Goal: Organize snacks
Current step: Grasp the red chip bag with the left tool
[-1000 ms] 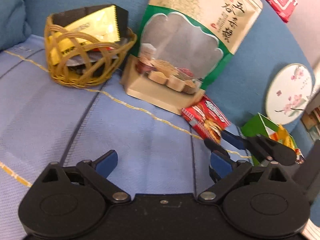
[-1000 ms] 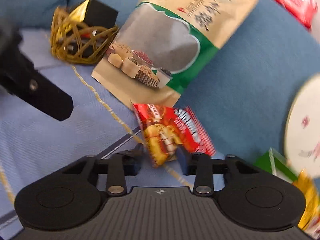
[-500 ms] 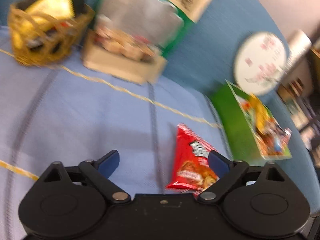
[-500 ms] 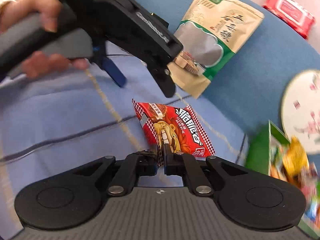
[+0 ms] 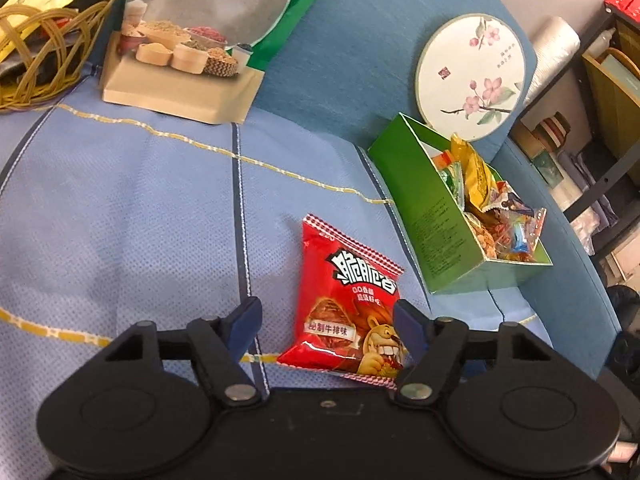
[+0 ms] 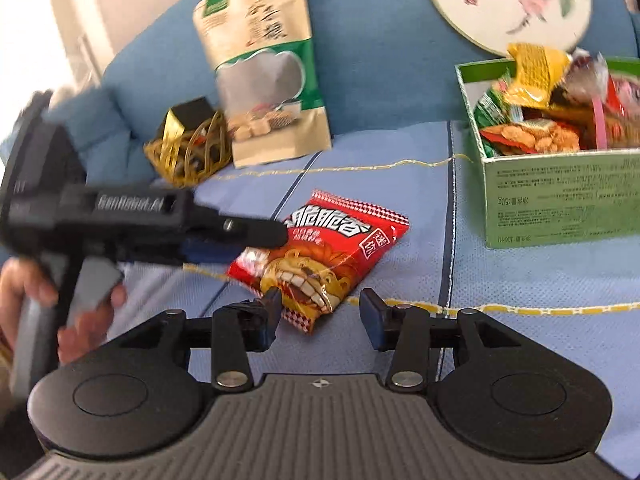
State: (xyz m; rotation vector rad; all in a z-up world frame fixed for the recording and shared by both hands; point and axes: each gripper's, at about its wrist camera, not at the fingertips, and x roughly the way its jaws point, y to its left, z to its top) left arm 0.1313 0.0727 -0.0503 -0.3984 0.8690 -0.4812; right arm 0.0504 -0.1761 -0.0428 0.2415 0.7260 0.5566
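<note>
Far left: woven rattan basket (image 5: 44, 52) holding a gold foil packet, against the sofa back. Beside it, a tall beige-and-green grain pouch (image 5: 192, 40) leaning upright.

Centre: red foil snack packet (image 5: 348, 312) lying flat on the light-blue woven seat cover (image 5: 120, 200), near the green box, not touching it. Left gripper (image 5: 326, 322) jaws spread wide, straddling the packet's lower end, nothing held. Right gripper (image 6: 318, 314) jaws also apart, empty, packet corner between them.

Step in hand, as I judge it: pick up the packet for the box. Best done by pinching the crimped edge seam; the foil looks slippery and the puffed middle would likely squirm. One gripper only; they crowd each other.

Right: open green cardboard box (image 5: 436, 216) already heaped with mixed snack packets, so drop it gently on top. Round floral fan (image 5: 472, 76) behind; dark shelving (image 5: 600, 100) beyond the sofa.
</note>
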